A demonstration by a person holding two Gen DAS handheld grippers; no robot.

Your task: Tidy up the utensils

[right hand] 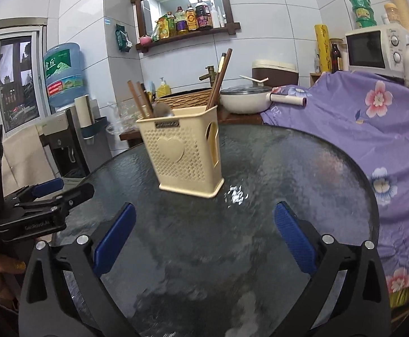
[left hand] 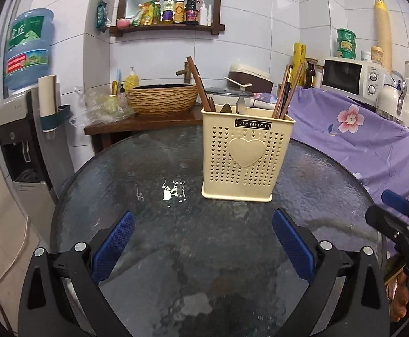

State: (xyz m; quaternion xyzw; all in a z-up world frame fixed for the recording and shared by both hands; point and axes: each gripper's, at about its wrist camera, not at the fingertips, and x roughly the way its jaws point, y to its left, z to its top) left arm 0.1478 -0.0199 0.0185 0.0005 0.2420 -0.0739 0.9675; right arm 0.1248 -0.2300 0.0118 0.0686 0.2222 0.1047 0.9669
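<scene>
Left gripper (left hand: 203, 231): fingers spread wide, nothing held.
Worktop (left hand: 148, 247): no loose utensil is seen on the glass.
Utensil holder (left hand: 245, 154): stood upright mid-worktop; chopsticks (left hand: 284, 95) and spoons (left hand: 234, 108) are stowed inside.
Right gripper (right hand: 204, 231): fingers wide, empty.
Progress: sorting is judged essentially complete.

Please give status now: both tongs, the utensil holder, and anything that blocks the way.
Left tongs open, empty. Right tongs open, empty. Holder upright on table, chopsticks and spoons inside. Nothing in the way.
</scene>
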